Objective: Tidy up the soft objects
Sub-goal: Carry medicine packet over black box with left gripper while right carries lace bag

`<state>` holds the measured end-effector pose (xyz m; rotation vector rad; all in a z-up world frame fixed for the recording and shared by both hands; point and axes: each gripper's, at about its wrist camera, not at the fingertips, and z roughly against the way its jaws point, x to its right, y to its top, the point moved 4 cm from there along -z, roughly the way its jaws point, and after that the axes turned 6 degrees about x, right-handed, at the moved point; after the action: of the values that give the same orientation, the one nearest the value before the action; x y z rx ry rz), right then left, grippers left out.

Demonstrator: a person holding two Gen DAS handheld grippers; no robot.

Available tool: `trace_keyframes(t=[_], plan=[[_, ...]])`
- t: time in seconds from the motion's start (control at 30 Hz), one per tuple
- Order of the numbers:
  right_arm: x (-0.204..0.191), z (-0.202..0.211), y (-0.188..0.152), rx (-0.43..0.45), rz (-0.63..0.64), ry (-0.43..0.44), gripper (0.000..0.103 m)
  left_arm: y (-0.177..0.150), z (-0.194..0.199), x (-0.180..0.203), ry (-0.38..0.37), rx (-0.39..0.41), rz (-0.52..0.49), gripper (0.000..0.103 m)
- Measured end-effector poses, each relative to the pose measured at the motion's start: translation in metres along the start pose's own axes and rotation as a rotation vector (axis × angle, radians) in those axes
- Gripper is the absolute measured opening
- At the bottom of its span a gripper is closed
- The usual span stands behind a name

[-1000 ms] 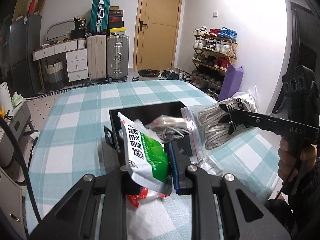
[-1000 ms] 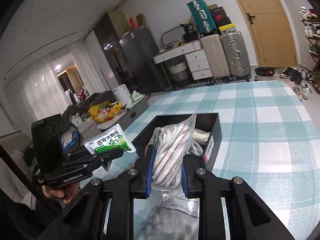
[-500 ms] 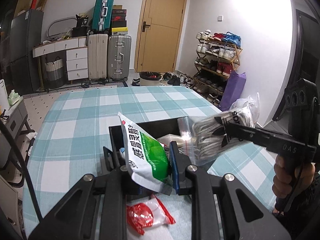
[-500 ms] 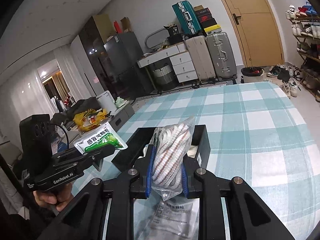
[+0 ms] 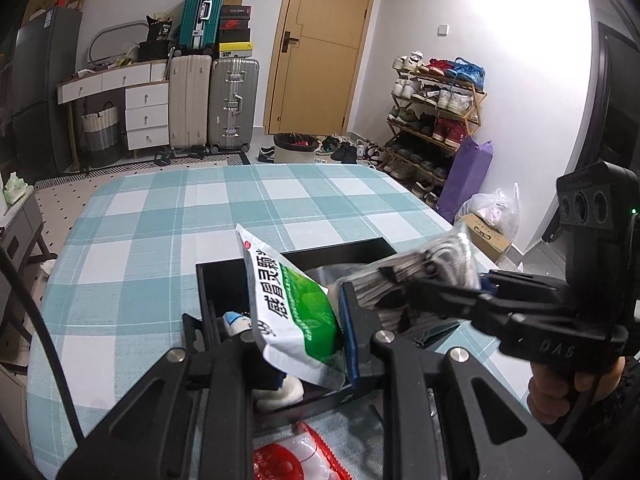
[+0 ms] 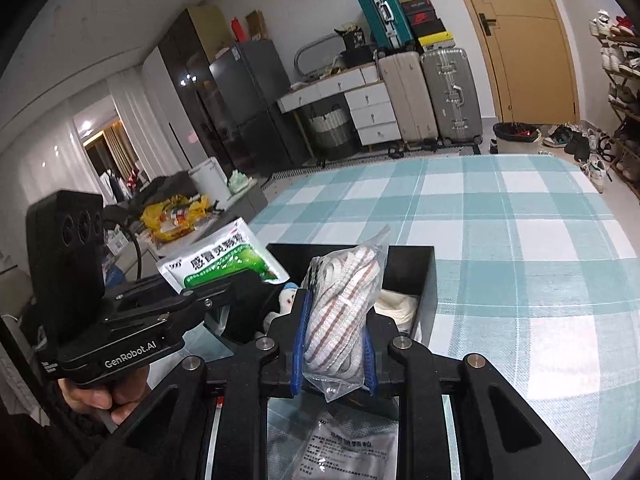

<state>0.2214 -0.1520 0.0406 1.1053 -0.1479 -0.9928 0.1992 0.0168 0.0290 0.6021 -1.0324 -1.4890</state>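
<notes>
The left gripper [image 5: 308, 336] pinches a green-and-white medicine sachet [image 5: 290, 312] by its lower end, holding it tilted above the near part of a black open box [image 5: 280, 268]. The right gripper [image 6: 334, 344] is clamped on a clear plastic bag of white-and-brown cord [image 6: 344, 300], upright over the same box. The box sits near the front edge of the surface [image 5: 160, 220], which carries a teal checked cloth. A small white soft toy [image 6: 286, 298] lies inside the box. A red-and-white packet [image 5: 288, 456] and a printed white sachet [image 6: 344, 448] lie on the cloth by the front edge.
</notes>
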Motion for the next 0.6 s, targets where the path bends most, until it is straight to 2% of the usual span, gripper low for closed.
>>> trace_keyframes(t=[0.6], plan=[[0.007, -0.044, -0.005, -0.126, 0.016, -0.021, 0.022, -0.013, -0.025, -0.007, -0.001, -0.055, 0.001, 0.02]])
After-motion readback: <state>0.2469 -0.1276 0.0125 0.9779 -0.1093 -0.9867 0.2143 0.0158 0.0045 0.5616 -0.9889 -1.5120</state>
